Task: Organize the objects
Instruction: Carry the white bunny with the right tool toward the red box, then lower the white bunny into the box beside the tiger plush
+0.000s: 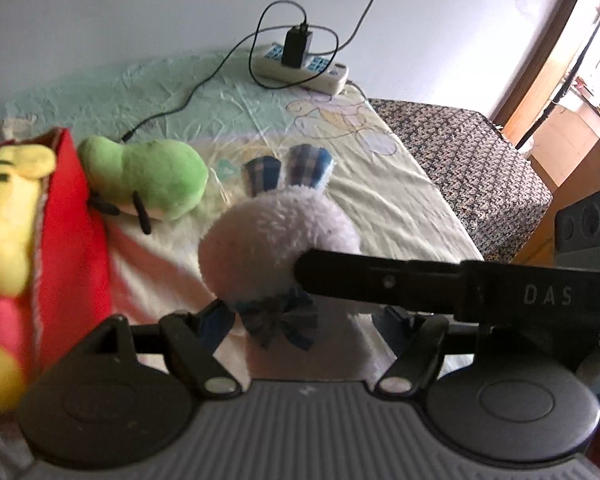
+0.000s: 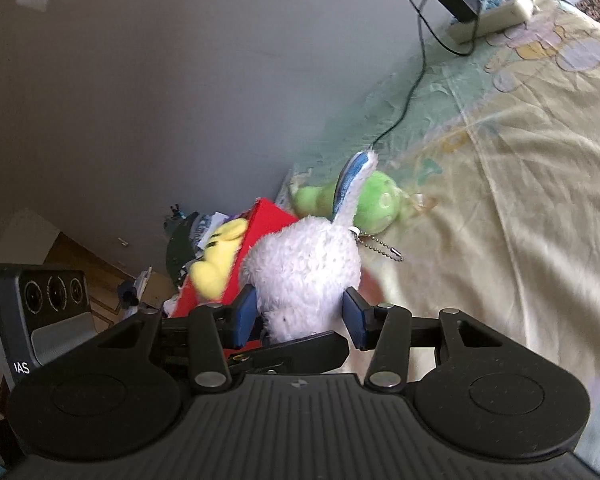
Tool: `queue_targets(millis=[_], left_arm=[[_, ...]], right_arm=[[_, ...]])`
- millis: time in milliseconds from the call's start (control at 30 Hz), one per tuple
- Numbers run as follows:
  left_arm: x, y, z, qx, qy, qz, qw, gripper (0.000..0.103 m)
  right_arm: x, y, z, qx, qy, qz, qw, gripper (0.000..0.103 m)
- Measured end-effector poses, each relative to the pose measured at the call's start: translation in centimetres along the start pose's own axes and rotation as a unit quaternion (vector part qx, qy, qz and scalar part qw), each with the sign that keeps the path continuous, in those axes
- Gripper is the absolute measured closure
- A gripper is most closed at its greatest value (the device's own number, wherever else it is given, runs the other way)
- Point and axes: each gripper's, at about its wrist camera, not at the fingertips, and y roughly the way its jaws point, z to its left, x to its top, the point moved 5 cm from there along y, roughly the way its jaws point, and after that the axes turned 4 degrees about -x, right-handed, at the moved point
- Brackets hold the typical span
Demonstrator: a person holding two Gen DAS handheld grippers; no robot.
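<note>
The white plush rabbit (image 1: 276, 248) sits between the left tool's (image 1: 300, 320) fingers, another black finger crossing it — beside it on the bed (image 1: 380, 208), a green plush (image 1: 148, 180).

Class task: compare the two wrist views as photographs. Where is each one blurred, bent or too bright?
Left wrist view: the yellow plush at the left edge is smeared, the doorway at right is blown out by daylight, and the bed edge curves from the fisheye. Right wrist view: the white plush is fairly sharp, the sheet behind the green plush is blurred, and the corners go dark.
</note>
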Motion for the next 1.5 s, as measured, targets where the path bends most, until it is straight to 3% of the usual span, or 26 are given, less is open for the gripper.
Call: queue_targets(millis=[367,767,1233,1500], left_arm=[[-1.5,-6.7,0.0,-0.015,0.058,-0.056,0.9966,0.029],[-2.9,-14.7,4.7,-0.054,0.088,-0.111,0.9885,0.029],[-3.9,-20.5,13.5,-0.045,0.081,-0.149,0.9844,0.028],[-3.8,-21.2,18.3,-0.024,0.065,-0.157,0.9851,0.028]], right_arm=[[-2.3,-1.0,6.9,-0.008,-0.051,-0.053,0.997,0.054],[-5.0,1.6,14.6,-0.004,-0.080,-0.102,0.992,0.054],[-6.3,9.5,20.8,0.011,-0.118,-0.109,0.987,0.054],[-6.5,14.3,22.9,-0.006,-0.159,-0.092,0.983,0.054]])
